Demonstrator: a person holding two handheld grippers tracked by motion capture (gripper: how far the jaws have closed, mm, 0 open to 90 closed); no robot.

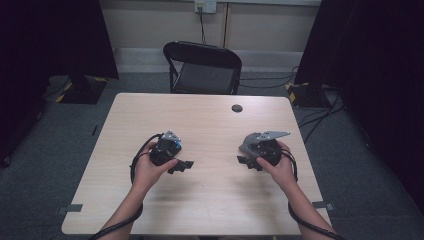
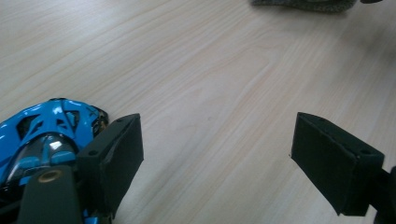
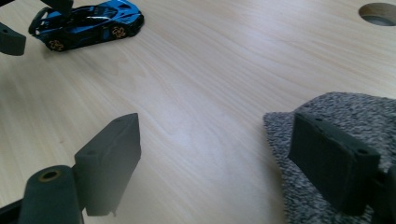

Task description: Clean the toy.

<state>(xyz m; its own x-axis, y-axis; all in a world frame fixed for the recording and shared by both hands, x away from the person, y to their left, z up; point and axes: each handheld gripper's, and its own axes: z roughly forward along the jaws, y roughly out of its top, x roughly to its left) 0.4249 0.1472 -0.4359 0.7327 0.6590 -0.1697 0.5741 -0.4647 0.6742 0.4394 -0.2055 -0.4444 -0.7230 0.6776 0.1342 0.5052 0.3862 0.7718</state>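
Resting: both grippers sit low on the counter (image 1: 210,197), one in each hand, nothing held.
Left gripper (image 2: 217,149): jaws wide apart, with bare wood between them.
Toy car (image 2: 44,140): blue and black, at the lower left of the left gripper view, just outside the near jaw and close against it; upper left in the right gripper view.
Right gripper (image 3: 215,161): jaws wide, one over the edge of the grey cloth (image 3: 336,121) at the lower right.
Handling, car: judged light, rigid, glossy and slippery, free to roll; best taken across the body sides between the wheels.
Handling, cloth: soft, limp, pinched at an edge.
Writing: no brand or label can be read.
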